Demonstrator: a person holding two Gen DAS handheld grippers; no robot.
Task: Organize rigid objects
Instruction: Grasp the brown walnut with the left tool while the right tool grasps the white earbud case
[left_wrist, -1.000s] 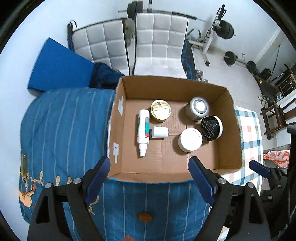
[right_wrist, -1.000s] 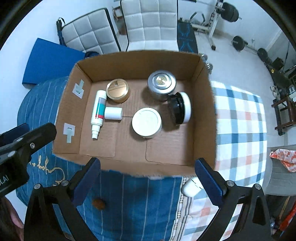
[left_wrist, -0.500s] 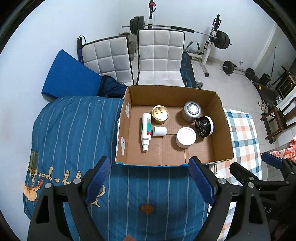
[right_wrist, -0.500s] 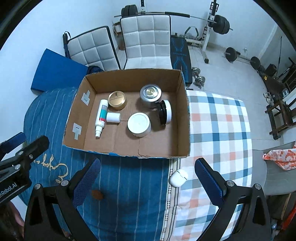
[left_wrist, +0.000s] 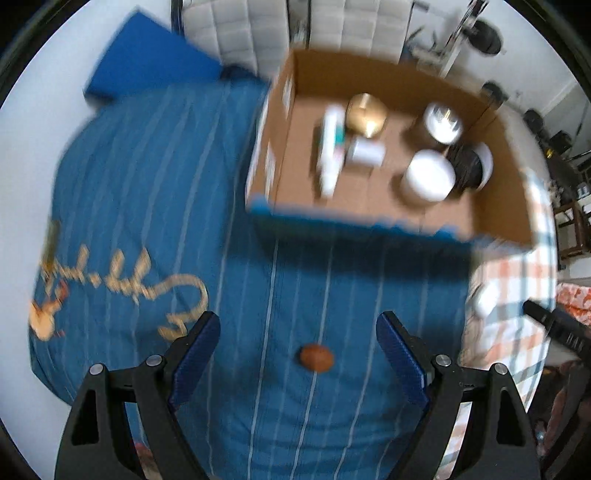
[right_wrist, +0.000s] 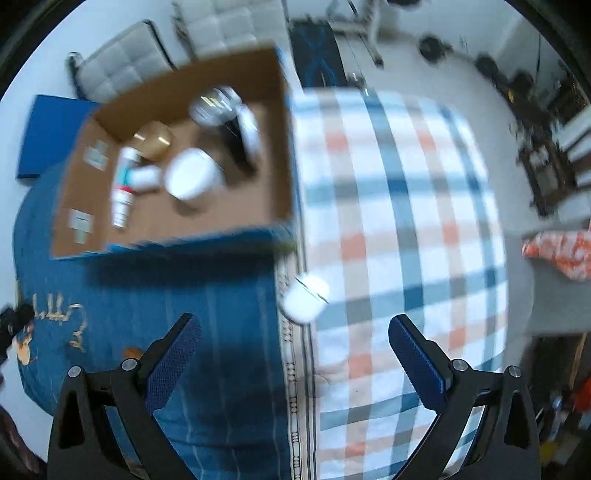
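Note:
A cardboard box (left_wrist: 495, 192) (right_wrist: 280, 155) stands on the bed and holds several jars and a white tube (left_wrist: 328, 155). A small brown oval object (left_wrist: 316, 357) lies on the blue blanket, between my left gripper's open fingers and a little ahead of them. My left gripper (left_wrist: 298, 363) is open and empty. A white rounded case (right_wrist: 306, 298) lies at the seam of blue blanket and checked cloth, just ahead of my right gripper (right_wrist: 293, 363), which is open and empty. The case also shows in the left wrist view (left_wrist: 487, 301).
The blue striped blanket (left_wrist: 147, 184) covers the left of the bed, the checked cloth (right_wrist: 406, 203) the right. White padded chairs (right_wrist: 221, 33) and gym weights stand beyond the bed. The right gripper's black body (left_wrist: 557, 325) shows at the right edge.
Both grippers have dropped lower and closer to the bed. The left now frames the brown object; the right has swung right, toward the white case. Both views are motion-blurred.

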